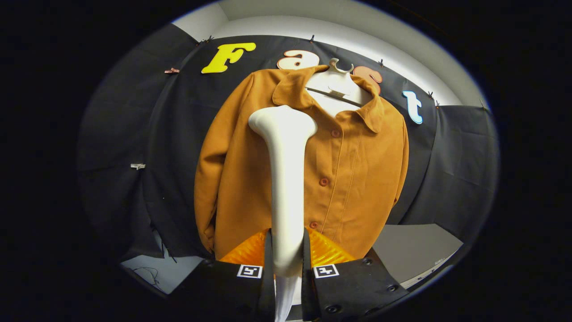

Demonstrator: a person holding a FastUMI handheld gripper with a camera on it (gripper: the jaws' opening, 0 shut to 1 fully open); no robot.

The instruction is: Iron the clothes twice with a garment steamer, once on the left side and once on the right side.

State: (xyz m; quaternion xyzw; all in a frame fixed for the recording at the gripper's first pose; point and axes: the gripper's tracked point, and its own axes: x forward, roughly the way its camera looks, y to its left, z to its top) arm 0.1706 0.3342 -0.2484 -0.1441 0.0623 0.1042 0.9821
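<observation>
Hanging garment: a rust-orange long-sleeved button-front jacket (357, 170) hangs on a white hanger form (336, 87) against the black cloth wall (460, 161), beyond the fingers
Cloth wall: small clips (137, 166) pin the black cloth to the left of the jacket; a pale wall (321, 31) shows above it
Left sleeve side: the jacket's sleeve at the left hangs straight down, its cuff ending near the left finger
Steamer: a white, smooth plastic garment steamer (286, 179) with a long upright handle widening into a broad head stands in front of the jacket, its head level with the chest just below the collar, left of the button row; whether the head touches the fabric, I cannot tell
Gripper: the gripper (287, 268) has both fingers pressed narrow against the lower handle of the steamer, one on each side
Buttons: three round buttons (324, 182) run down the jacket front just to the right of the steamer handle
Right side: the jacket's other sleeve hangs down at the right, and a grey surface (415, 246) lies below and beyond it
</observation>
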